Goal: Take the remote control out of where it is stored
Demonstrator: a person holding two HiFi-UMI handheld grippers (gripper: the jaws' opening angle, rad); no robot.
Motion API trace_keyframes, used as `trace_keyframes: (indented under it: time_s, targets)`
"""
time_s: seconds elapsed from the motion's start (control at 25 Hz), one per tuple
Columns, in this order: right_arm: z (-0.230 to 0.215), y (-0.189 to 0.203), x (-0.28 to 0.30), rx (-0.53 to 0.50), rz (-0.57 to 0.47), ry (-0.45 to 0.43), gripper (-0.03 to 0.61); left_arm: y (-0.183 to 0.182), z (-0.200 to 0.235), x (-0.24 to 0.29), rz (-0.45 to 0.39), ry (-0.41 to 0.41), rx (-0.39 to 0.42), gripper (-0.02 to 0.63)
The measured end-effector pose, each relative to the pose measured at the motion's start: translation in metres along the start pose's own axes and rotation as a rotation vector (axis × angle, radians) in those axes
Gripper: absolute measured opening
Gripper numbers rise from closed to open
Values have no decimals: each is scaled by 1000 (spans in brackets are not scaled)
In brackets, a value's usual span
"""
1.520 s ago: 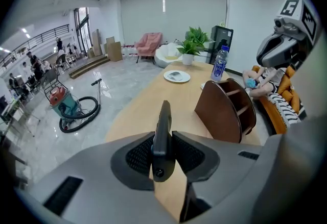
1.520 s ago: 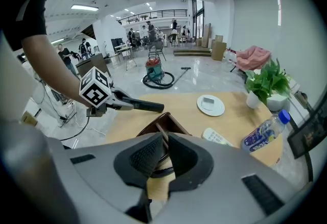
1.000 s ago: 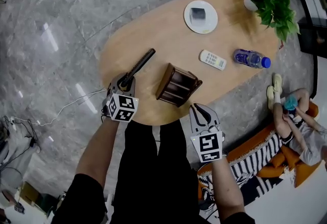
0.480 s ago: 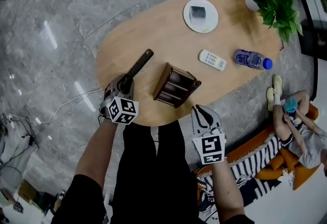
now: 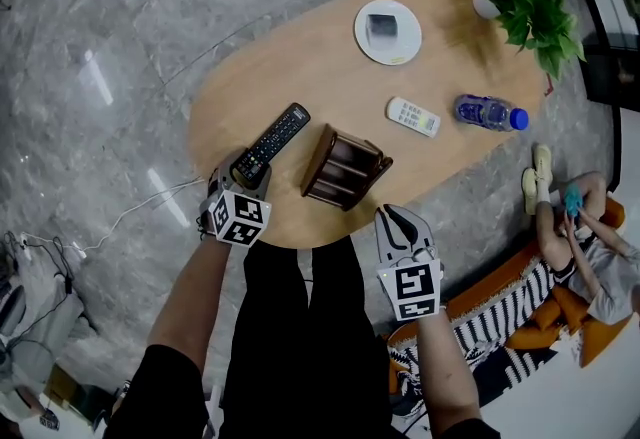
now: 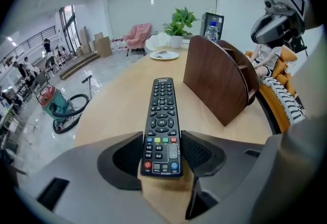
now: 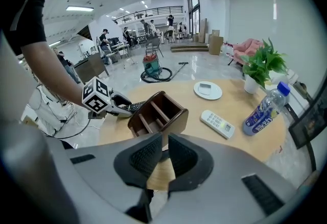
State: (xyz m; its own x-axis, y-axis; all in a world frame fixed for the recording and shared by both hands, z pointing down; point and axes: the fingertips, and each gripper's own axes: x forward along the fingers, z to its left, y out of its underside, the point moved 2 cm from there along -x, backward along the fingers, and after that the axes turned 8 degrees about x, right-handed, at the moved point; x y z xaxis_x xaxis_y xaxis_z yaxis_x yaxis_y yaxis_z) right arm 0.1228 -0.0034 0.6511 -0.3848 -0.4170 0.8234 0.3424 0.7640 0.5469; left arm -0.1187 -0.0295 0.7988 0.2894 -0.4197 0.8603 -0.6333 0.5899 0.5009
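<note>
The black remote control (image 5: 273, 141) lay flat, buttons up, on the oval wooden table (image 5: 300, 57), just left of the brown wooden organizer (image 5: 345, 167). The left gripper (image 6: 162, 149) had just been opening its jaws; they stood wide on either side of the remote's near end, not clamping it. The right gripper (image 7: 164, 154) hovered at the table's edge, jaws nearly together and empty.

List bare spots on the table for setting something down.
Widest bare wood: table between black remote and plate. Smaller strip along the near edge, right of the wooden holder, below the white remote. Crowded: right end, around bottle and plant.
</note>
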Motion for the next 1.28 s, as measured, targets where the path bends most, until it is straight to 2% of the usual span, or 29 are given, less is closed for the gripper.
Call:
trace_keyframes:
  time_s: [0.44,0.72,0.84,0.88,1.0,1.28]
  targets:
    - [17,-31,-19,6,-75,38,41,-41,17,-38,-91,43,16,215]
    - [31,-72,-40,62,-177,88,41,-99,33,-96,-253,85,32,212]
    - [43,-92,-60,68,-215,100,41,-119,46,-131,-312,69,46,138]
    - [46,-98,-68,69,-230,105,41,-127,51,-144,-334,59,49,94]
    - [48,-113,-93,76,-270,130,41,-153,62,-181,-409,38,42,32]
    - [51,-134,-155,154,-394,189,40,-199,71,-261,-553,0,37,11]
